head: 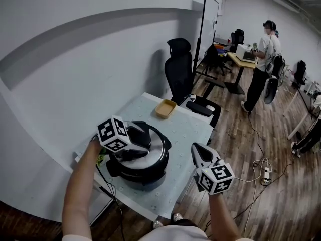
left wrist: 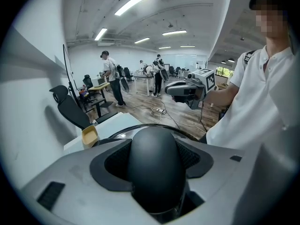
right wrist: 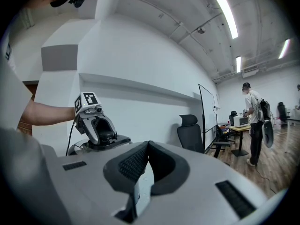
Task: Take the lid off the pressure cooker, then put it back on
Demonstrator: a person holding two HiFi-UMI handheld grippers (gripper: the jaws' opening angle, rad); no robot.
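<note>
The left gripper (head: 136, 140) squeezed the black knob (left wrist: 155, 163) of the lid (head: 156, 152), which sat on the cooker (head: 145, 173). The right gripper (head: 199, 152) hung at its 3 o'clock, pinched shut, empty. Next, probably: lift straight up.

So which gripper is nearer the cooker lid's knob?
Left. The left gripper has its fingers on the knob; the right gripper is beside the cooker, apart from it.

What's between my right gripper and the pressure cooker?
Only bare table: the head view shows an empty strip of it between the right gripper and the pressure cooker.
</note>
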